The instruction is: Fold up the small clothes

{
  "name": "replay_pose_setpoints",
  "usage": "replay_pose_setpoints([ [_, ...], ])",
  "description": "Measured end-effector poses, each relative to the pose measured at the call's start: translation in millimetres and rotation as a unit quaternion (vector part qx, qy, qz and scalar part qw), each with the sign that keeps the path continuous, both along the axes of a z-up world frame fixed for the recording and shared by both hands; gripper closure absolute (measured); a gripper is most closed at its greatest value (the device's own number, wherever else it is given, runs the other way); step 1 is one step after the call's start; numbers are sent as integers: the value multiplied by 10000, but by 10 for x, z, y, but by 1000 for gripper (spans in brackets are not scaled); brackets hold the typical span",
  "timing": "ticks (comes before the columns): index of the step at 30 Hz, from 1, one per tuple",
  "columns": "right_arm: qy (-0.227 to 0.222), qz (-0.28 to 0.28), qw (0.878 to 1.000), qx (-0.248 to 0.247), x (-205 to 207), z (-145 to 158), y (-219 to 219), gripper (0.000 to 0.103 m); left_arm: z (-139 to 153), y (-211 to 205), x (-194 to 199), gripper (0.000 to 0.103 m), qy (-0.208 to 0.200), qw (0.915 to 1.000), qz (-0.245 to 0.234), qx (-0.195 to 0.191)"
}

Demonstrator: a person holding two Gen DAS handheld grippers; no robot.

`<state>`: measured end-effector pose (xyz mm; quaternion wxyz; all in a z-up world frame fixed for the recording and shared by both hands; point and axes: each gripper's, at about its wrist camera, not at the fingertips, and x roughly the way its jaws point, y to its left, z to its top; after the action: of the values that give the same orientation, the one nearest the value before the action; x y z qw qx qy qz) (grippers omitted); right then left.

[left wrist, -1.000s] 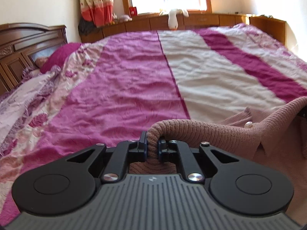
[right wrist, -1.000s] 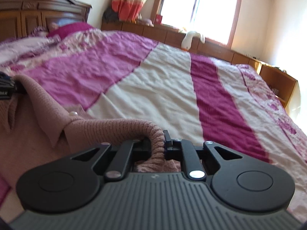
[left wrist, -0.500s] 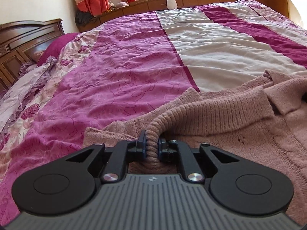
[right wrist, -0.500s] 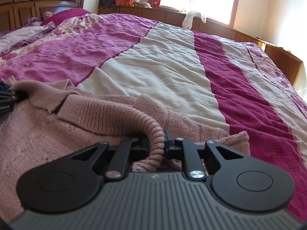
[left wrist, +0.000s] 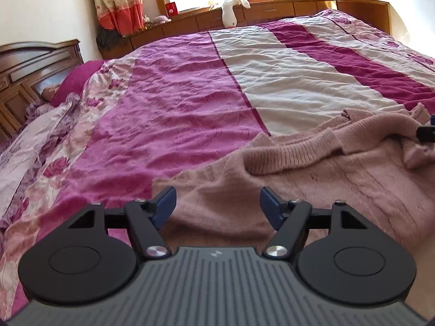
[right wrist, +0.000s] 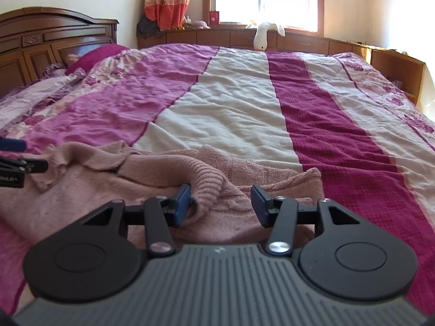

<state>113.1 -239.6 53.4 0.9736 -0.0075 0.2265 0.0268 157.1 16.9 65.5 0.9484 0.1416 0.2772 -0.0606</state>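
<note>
A small dusty-pink knit sweater (left wrist: 312,179) lies spread on the striped bedspread (left wrist: 190,114), its ribbed collar band (left wrist: 293,152) rumpled across the top. My left gripper (left wrist: 217,206) hovers open over the sweater's left shoulder area, nothing between its blue pads (left wrist: 163,203). In the right wrist view the same sweater (right wrist: 108,190) lies below my right gripper (right wrist: 220,203), which is open; a ribbed fold of knit (right wrist: 206,187) rests against its left pad (right wrist: 182,201). Each gripper shows at the edge of the other's view, the right one as a black tip (left wrist: 426,133).
The bedspread (right wrist: 244,108) stretches far ahead in magenta, cream and dark pink stripes. A dark wooden headboard (right wrist: 54,43) and pillows (left wrist: 70,81) lie to the left. Low wooden cabinets (left wrist: 272,13) with a white plush toy (right wrist: 262,36) run under the window.
Both grippers lowered the sweater onto the bed, then opened and let go of the ribbed edge. The sweater now lies flat and both grippers have drawn slightly back.
</note>
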Motion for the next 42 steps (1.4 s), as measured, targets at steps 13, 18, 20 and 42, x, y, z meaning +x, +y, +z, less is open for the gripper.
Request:
replay_pose_setpoints([
  [13,449,93,9987,201,-327,-262,111,52,-203,12,-263,29,481,9962,-661,286],
  [18,589,193,9980,118,-259,-305,145,50,-249,50,-105,38,880,9899,-1050,-360],
  [20,615,282,9977,96,-198,-272,148,50,-242,68,5,46,901,9889,-1038,-565],
  [42,321,-997,9916,754,522,-112,-564,52,-90,585,654,53,155,9952,637,-721],
])
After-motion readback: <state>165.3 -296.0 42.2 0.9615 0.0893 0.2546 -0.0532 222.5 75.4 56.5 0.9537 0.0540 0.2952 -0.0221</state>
